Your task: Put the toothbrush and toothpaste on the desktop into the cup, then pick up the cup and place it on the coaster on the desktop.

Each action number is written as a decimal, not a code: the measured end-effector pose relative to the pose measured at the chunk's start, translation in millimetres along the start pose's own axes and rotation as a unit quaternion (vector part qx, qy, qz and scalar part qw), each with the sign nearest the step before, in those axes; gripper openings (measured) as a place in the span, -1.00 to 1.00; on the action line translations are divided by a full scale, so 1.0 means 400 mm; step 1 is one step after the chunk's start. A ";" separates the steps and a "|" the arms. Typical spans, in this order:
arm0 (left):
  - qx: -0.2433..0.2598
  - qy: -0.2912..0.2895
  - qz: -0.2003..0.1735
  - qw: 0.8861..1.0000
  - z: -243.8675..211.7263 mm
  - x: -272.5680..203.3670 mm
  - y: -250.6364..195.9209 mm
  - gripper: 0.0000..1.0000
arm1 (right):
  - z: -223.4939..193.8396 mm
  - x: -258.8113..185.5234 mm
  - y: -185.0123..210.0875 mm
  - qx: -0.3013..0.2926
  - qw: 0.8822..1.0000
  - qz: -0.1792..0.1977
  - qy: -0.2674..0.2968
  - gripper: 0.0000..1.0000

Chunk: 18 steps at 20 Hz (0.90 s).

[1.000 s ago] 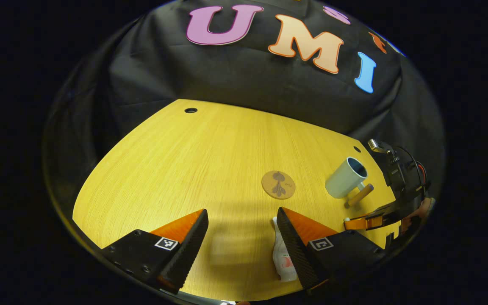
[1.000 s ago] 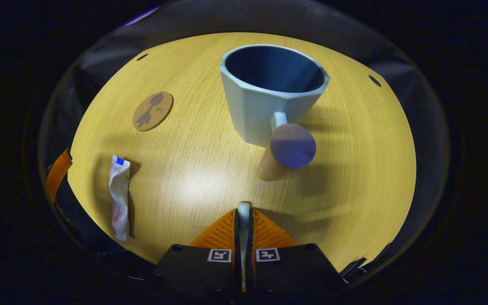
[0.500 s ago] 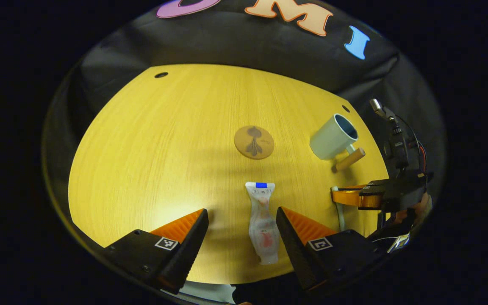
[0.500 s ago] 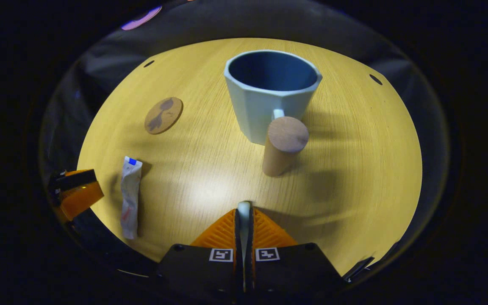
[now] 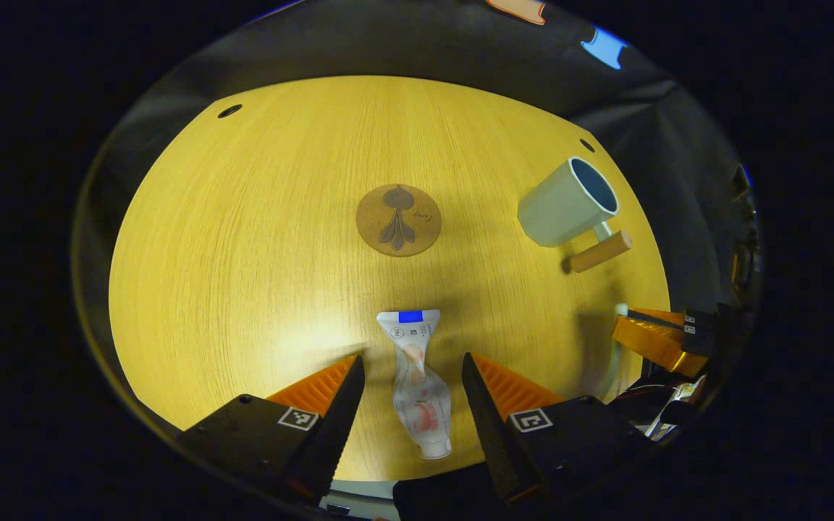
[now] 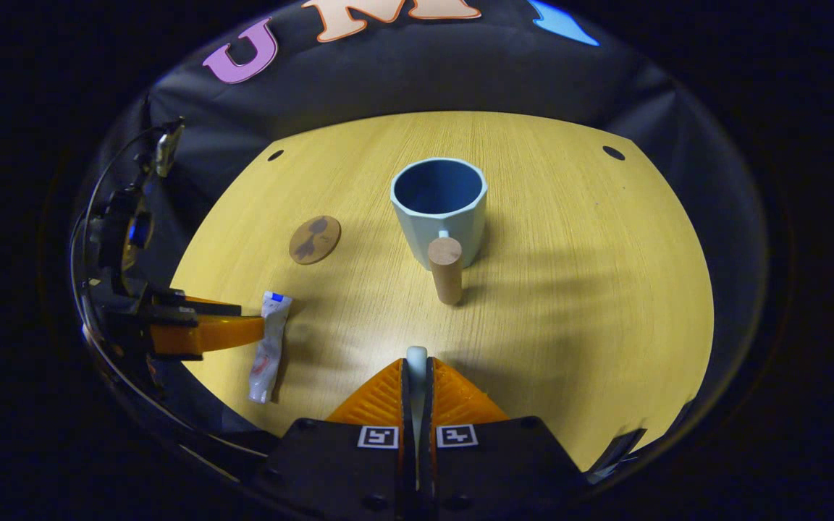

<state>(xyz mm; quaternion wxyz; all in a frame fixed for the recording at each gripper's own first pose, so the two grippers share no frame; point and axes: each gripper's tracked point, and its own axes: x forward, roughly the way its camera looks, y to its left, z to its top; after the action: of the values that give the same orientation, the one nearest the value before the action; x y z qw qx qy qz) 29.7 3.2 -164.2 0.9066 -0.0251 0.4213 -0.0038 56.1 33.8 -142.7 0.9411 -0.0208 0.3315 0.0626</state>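
Lying between open jaws, toothpaste [image 5: 417,383]

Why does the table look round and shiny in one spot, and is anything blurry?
In both views the fisheye lens bows the table edges. Left gripper view: glare just left of the toothpaste. Right gripper view: a bright patch before the cup, soft shadows to its right. Both look sharp.
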 end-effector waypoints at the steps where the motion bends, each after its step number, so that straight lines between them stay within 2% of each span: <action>1: 0.004 0.009 0.002 1.000 0.001 0.007 -0.004 0.60 | -0.002 -0.013 -0.012 0.005 1.000 -0.006 -0.002 -0.91; 3: 0.013 0.026 0.006 1.000 0.000 0.023 -0.004 0.56 | -0.006 -0.037 -0.035 0.013 1.000 -0.019 -0.009 -0.92; 4: 0.015 0.033 0.006 0.999 -0.004 0.029 -0.007 0.40 | -0.003 -0.046 -0.046 0.017 0.999 -0.024 -0.012 -0.91; 6: 0.018 0.046 0.009 0.999 -0.007 0.041 -0.011 0.23 | -0.006 -0.065 -0.064 0.025 0.999 -0.029 -0.019 -0.91; 7: 0.020 0.052 0.013 0.998 -0.009 0.047 -0.012 0.24 | -0.005 -0.073 -0.070 0.029 0.999 -0.030 -0.022 -0.90; 8: 0.022 0.056 0.017 0.998 -0.009 0.054 -0.010 0.00 | -0.004 -0.076 -0.075 0.033 0.999 -0.031 -0.025 -0.91; 11: 0.026 0.066 0.028 0.997 -0.018 0.059 0.003 -0.29 | -0.002 -0.089 -0.087 0.042 0.998 -0.032 -0.031 -0.91; 12: 0.026 0.070 0.029 0.997 -0.022 0.062 0.004 -0.43 | -0.001 -0.093 -0.088 0.044 0.998 -0.031 -0.033 -0.91; 18: 0.019 0.068 0.036 0.997 -0.025 0.076 0.021 -0.67 | 0.000 -0.109 -0.091 0.038 0.998 -0.030 -0.040 -0.92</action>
<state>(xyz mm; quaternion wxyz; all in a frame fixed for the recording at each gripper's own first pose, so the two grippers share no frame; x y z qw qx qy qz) 41.6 10.2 -194.3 0.8758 0.0082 0.4822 0.0193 27.3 -6.8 -115.6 0.9552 0.0069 0.2950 0.0223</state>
